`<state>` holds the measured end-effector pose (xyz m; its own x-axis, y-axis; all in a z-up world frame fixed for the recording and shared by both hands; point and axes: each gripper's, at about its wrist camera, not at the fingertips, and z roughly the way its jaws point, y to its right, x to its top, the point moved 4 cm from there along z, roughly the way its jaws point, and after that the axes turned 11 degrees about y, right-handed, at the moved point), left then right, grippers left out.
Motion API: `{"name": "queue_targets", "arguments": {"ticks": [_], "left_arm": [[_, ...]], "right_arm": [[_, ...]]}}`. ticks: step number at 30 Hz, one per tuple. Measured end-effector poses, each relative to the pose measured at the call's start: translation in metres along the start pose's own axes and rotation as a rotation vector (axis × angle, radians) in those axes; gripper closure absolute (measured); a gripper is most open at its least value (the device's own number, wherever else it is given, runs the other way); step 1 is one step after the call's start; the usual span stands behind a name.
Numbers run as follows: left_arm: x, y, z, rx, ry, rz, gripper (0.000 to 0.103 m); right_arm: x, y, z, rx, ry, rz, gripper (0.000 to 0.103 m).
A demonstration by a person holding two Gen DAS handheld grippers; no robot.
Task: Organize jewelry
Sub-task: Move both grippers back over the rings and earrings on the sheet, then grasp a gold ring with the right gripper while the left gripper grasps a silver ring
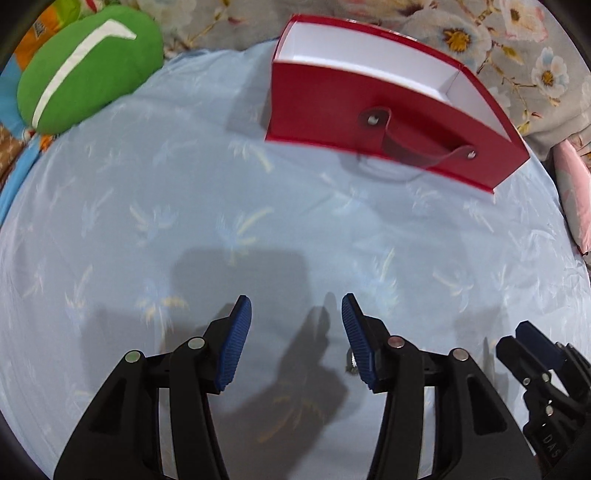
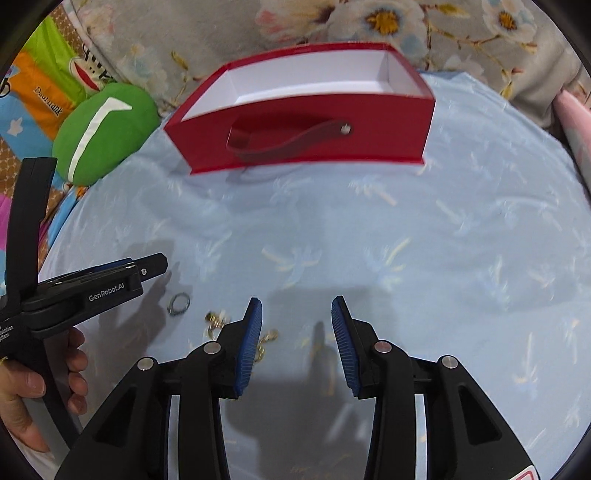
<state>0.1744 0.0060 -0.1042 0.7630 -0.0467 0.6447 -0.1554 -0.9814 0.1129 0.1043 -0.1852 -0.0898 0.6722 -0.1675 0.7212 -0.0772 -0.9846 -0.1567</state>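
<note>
A pale blue bedsheet printed with faint leaf sprigs [image 1: 184,206] covers the surface. At its far left edge lies a rounded green plush cushion with a white stripe [image 1: 85,70]. Beyond the far edge bunches a grey floral-printed blanket [image 2: 207,33]. A pink fabric fold [image 1: 576,206] lies off the right edge.

Right wrist view: my left black plastic gripper [image 2: 147,267] carries white lettering "GenRobot.AI" along its side; lower on its body, cut-off white fragments, not legible in full. The orange and green printed cloth [image 2: 55,99] past the bed's far left corner reads roughly "Daurnank", blurred. Left wrist view: my right black gripper [image 1: 532,341] shows "DAS", partial.
</note>
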Motion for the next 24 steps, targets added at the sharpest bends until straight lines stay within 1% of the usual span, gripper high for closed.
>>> {"name": "queue_targets", "arguments": {"ticks": [3, 9, 11, 12, 15, 20, 23, 24], "left_arm": [[-0.009, -0.002, -0.001, 0.003, -0.011, 0.001, 0.054], [-0.015, 0.003, -0.004, 0.02, 0.001, 0.034, 0.054], [-0.015, 0.006, -0.003, 0.036, 0.009, 0.059, 0.054], [-0.017, 0.008, -0.003, 0.047, 0.014, 0.076, 0.054], [-0.02, 0.015, -0.003, 0.077, 0.034, 0.125, 0.052], [-0.02, 0.016, -0.004, 0.073, 0.049, 0.126, 0.053], [-0.019, 0.02, -0.003, 0.06, 0.058, 0.142, 0.057], [-0.019, 0.022, -0.003, 0.056, 0.061, 0.148, 0.061]], "right_arm": [[-0.009, -0.004, 0.003, 0.003, -0.011, 0.0, 0.065], [-0.02, -0.011, 0.011, -0.004, -0.028, -0.014, 0.067], [-0.024, -0.013, 0.014, -0.005, -0.042, -0.02, 0.069], [-0.026, -0.014, 0.016, -0.004, -0.049, -0.023, 0.072], [-0.029, -0.019, 0.016, -0.018, -0.042, -0.058, 0.073], [-0.028, -0.024, 0.019, -0.008, -0.04, -0.066, 0.078], [-0.026, -0.024, 0.021, -0.005, -0.038, -0.068, 0.081], [-0.026, -0.024, 0.022, -0.003, -0.037, -0.067, 0.084]]}}
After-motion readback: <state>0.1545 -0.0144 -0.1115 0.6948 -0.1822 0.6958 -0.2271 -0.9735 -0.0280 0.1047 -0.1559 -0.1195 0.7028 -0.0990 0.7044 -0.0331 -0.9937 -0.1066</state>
